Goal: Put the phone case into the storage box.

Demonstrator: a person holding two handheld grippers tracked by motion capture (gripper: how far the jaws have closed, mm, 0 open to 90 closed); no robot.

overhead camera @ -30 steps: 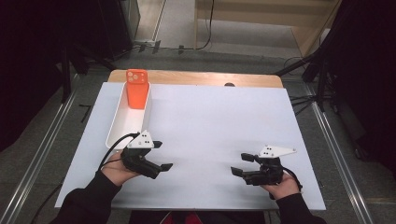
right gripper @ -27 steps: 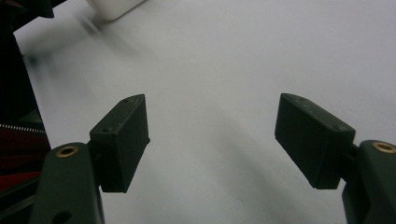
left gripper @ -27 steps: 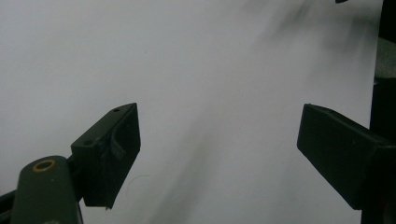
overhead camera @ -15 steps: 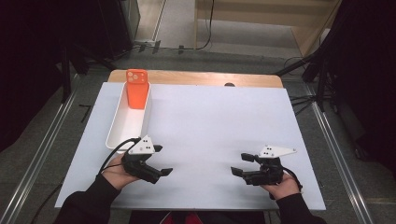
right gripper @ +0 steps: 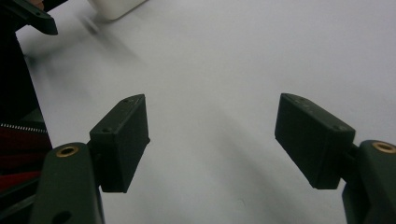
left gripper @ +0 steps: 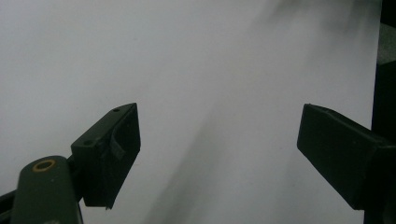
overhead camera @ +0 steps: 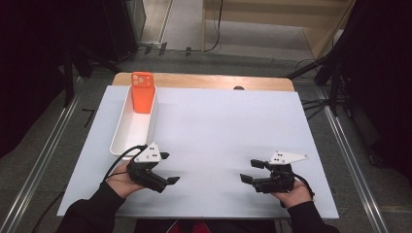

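Two grippers, jaws wide apart, holding nothing: left gripper near-left just beside one white tray; right gripper near-right. One orange phone stands at tray's far end, its base hidden by the wall.

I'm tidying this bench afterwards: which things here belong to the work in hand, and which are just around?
In the work:
left gripper, open
right gripper, open
white tray
orange phone leaning in it

Just around:
white table
wooden board
floor cables
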